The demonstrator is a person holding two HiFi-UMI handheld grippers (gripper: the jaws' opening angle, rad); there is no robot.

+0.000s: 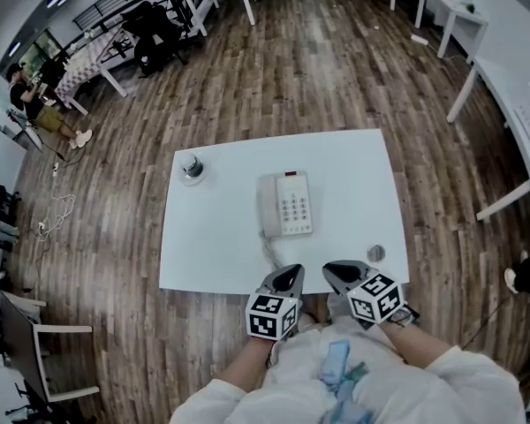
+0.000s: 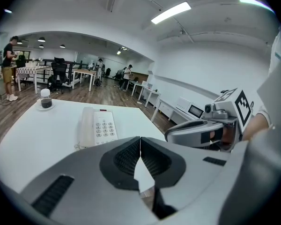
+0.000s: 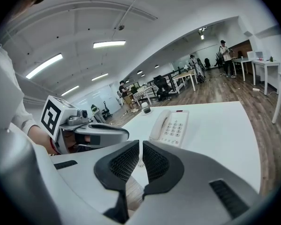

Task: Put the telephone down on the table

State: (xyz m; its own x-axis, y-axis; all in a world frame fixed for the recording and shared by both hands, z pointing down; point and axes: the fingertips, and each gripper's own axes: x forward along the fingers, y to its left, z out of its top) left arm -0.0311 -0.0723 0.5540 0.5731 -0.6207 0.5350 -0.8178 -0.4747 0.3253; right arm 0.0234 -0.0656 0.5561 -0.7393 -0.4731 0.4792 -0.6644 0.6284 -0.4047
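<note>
Two clenched, empty claws: your left gripper [image 1: 289, 273] and right gripper [image 1: 335, 269] (not quite tight); phone [image 1: 285, 204] lies on table [image 1: 214, 246].

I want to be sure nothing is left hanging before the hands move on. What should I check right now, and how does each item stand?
1. Telephone resting flat on the table: ok.
2. Handset seated in its cradle: ok.
3. Left tool shut, nothing in it: ok.
4. Right tool all but shut, nothing in it: ok.
5. Cord clear of the left tool: cannot tell.
</note>
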